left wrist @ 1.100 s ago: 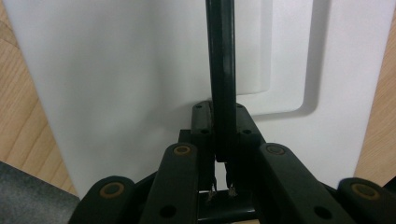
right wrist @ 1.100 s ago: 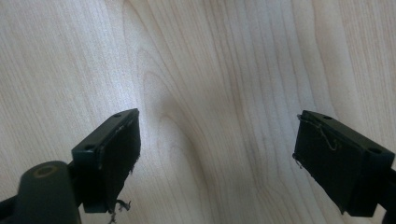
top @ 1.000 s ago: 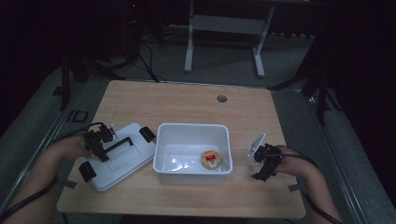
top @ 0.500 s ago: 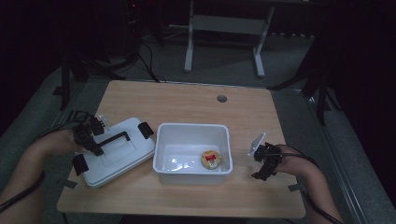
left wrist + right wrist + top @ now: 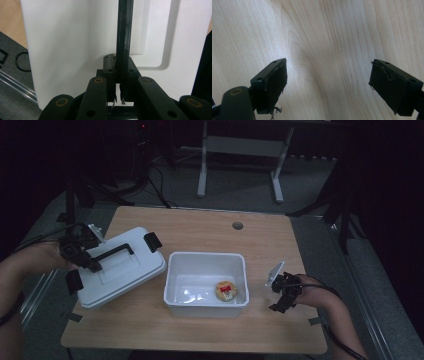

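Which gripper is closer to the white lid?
Left. The left gripper is clamped on the black handle of the lid, tilting it up. The right gripper is open above the table, past the bin.

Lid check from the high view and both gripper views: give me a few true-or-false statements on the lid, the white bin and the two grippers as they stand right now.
1. The left gripper is shut on the black handle of the white lid. True.
2. The lid sits closed on the white bin. False: it is tilted beside the bin, to the bin's left, and the bin is open.
3. The right gripper holds a round packet. False: its fingers stand apart over bare wooden table, with nothing between them.
4. A small round yellow item with a red mark lies inside the bin. True.
5. The right gripper is to the right of the bin. True.
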{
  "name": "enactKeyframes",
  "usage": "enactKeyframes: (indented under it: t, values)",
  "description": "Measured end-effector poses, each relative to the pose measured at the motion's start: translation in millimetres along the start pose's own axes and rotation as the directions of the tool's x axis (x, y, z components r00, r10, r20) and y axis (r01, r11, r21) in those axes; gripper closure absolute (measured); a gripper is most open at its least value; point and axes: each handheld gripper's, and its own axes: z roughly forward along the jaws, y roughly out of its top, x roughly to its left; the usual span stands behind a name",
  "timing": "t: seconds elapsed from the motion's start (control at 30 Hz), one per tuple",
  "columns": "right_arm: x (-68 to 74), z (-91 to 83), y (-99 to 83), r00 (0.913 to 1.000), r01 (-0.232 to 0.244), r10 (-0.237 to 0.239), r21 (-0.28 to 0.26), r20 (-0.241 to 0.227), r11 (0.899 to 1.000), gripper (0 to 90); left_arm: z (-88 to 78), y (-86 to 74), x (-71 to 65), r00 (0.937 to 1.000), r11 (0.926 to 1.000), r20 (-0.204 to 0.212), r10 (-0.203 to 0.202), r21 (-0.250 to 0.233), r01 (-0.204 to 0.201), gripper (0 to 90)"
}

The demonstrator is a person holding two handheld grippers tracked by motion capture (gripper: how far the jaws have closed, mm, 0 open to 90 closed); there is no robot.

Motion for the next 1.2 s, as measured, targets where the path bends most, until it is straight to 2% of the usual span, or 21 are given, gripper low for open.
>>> enactKeyframes:
  t: [0.1, 0.2, 0.33, 0.6, 0.67, 0.73, 0.77, 0.93, 1.1, 1.2]
  values:
    - [-0.1, -0.2, -0.2, 1.0, 0.0, 0.0, -0.001, 0.001, 1.0, 14.2, -4.9, 9.7, -4.9, 0.9994, 0.9994, 0.009, 0.034, -0.006, -0.034, 83.6]
    - [-0.1, 0.1, -0.4, 1.0, 0.0, 0.0, 0.0, -0.001, 1.0, 14.2, -5.6, 17.2, -8.2, 0.9986, 0.9986, 0.009, 0.052, -0.009, -0.051, 83.6]
    - [0.1, 0.4, -1.4, 1.0, 0.001, -0.001, 0.0, -0.001, 1.0, 14.2, -2.6, 37.1, -16.4, 0.9941, 0.9944, 0.025, 0.106, -0.005, -0.106, 83.6]
    - [2.0, 1.8, -1.4, 1.0, 0.0, 0.0, 0.0, 0.0, 1.0, 14.2, 4.3, 65.6, -29.2, 0.9846, 0.9856, 0.046, 0.169, -0.01, -0.169, 83.6]
    - [2.2, 2.1, -0.9, 1.0, 0.005, -0.005, 0.0, 0.0, 1.0, 14.2, 6.7, 72.2, -32.0, 0.983, 0.984, 0.044, 0.178, -0.003, -0.178, 83.6]
    - [2.4, 2.1, -0.7, 1.0, 0.006, -0.006, -0.002, 0.0, 1.0, 14.2, 6.7, 72.2, -32.0, 0.983, 0.984, 0.044, 0.178, -0.003, -0.178, 83.6]
    - [2.4, 2.1, -0.3, 1.0, 0.007, -0.007, -0.005, 0.0, 1.0, 14.2, 7.8, 79.7, -34.7, 0.9799, 0.9811, 0.049, 0.193, 0.0, -0.193, 83.6]
    - [3.0, 2.5, 0.2, 1.0, 0.008, -0.008, -0.008, 0.0, 1.0, 14.2, 5.8, 90.0, -39.9, 0.9738, 0.9755, 0.056, 0.22, -0.007, -0.22, 83.6]
    - [1.9, 2.5, -1.6, 1.0, 0.005, -0.005, -0.008, 0.003, 1.0, 14.2, 2.7, 98.8, -45.0, 0.9706, 0.9722, 0.055, 0.234, -0.014, -0.234, 83.6]
    - [3.8, 2.5, -2.4, 1.0, -0.002, 0.002, -0.004, -0.002, 1.0, 14.2, 2.6, 105.4, -48.3, 0.9645, 0.9663, 0.06, 0.257, -0.005, -0.257, 83.6]
